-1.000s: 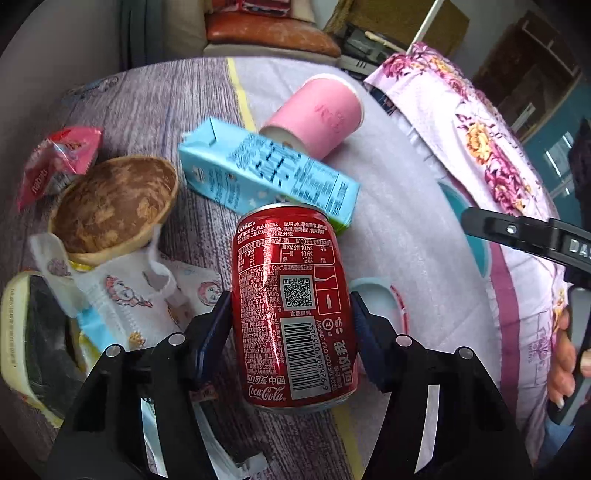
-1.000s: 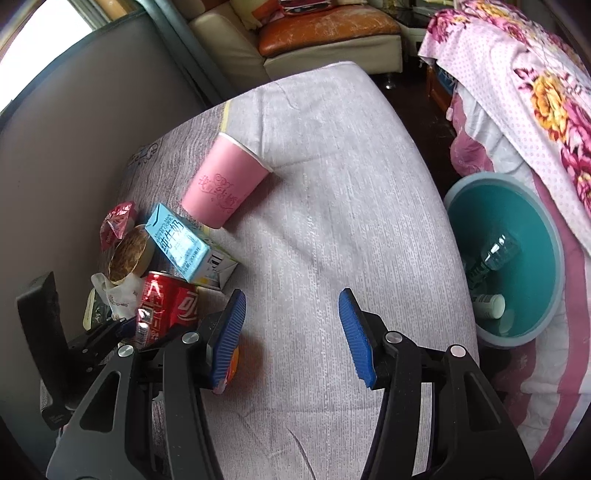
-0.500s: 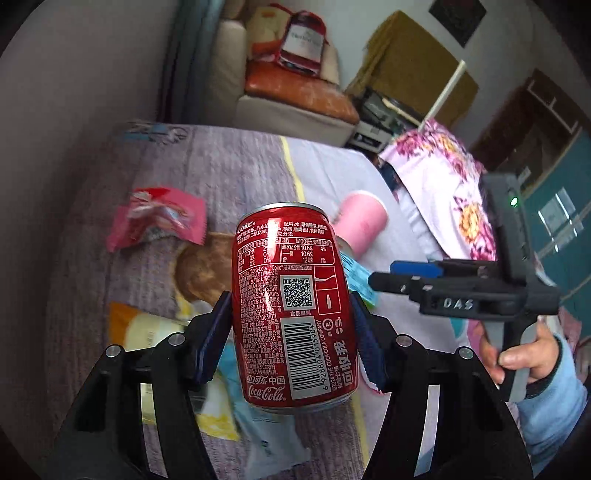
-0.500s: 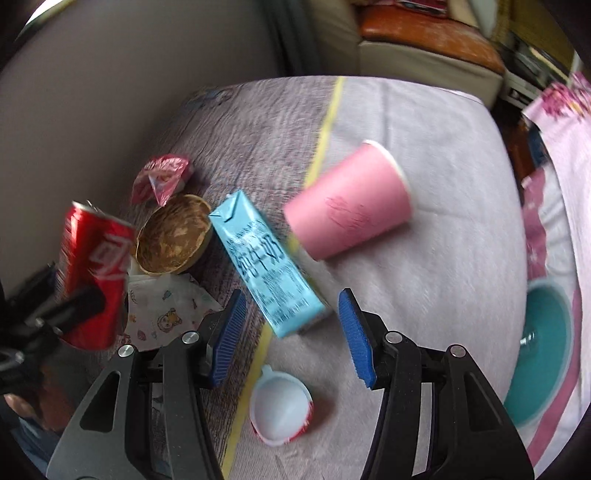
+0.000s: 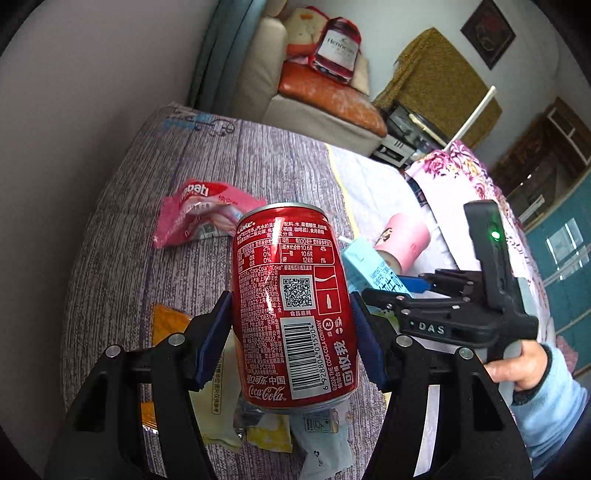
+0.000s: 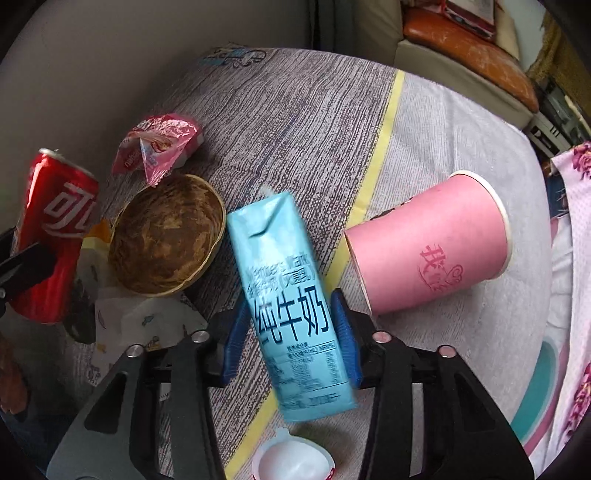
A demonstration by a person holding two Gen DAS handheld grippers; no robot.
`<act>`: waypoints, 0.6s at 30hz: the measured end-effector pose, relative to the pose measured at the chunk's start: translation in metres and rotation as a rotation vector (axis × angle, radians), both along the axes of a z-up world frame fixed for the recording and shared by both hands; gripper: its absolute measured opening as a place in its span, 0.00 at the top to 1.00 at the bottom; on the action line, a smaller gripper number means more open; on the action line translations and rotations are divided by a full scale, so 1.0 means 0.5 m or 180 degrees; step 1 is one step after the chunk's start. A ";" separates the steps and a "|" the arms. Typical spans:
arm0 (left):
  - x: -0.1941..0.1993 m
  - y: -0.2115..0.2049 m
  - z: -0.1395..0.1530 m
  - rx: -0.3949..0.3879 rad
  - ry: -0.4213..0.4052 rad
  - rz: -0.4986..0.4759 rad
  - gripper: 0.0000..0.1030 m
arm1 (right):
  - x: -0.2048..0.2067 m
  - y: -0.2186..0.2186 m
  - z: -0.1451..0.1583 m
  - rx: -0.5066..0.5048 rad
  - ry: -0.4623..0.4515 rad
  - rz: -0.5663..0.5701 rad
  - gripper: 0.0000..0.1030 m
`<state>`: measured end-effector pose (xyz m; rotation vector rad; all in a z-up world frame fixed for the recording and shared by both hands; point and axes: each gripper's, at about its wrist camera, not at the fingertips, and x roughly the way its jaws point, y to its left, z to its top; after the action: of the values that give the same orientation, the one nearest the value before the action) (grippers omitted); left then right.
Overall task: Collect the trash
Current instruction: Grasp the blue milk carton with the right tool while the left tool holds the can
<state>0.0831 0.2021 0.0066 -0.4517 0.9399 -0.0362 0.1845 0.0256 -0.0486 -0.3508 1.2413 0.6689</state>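
Home living room: cushioned sofa (image 5: 325,99) against the wall, framed picture (image 5: 487,31), floral bedspread (image 5: 465,177), cloth-covered table (image 6: 332,122) strewn with snack wrappers (image 6: 159,147).

Both grippers are black plastic frames with silver screw heads and blue ribbed fingers (image 5: 212,339). The right gripper (image 5: 415,291) carries white "DAS" lettering and a lit green lamp; its holder wears a light blue sleeve (image 5: 554,402).

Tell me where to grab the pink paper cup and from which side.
Grip the pink cup across its middle, coming from above with one pad on each long side. It lies on its side on the table, so the rim is not open to a top-down pinch.
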 end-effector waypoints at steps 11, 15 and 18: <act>0.024 -0.092 -0.002 0.0069 -0.0018 -0.0303 0.39 | -0.049 -0.129 0.081 0.0620 0.0020 -0.0597 0.65; 0.037 -0.150 0.003 0.0143 -0.0010 -0.0471 0.39 | -0.058 -0.202 0.118 0.0844 -0.0036 -0.0845 0.65; 0.051 -0.199 0.010 0.0197 -0.0020 -0.0599 0.39 | -0.061 -0.259 0.140 0.0984 -0.0088 -0.1044 0.65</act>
<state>0.1087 0.1025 0.0116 -0.3046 0.9725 -0.1787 0.1538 -0.1040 0.0212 0.0989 1.1155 0.5584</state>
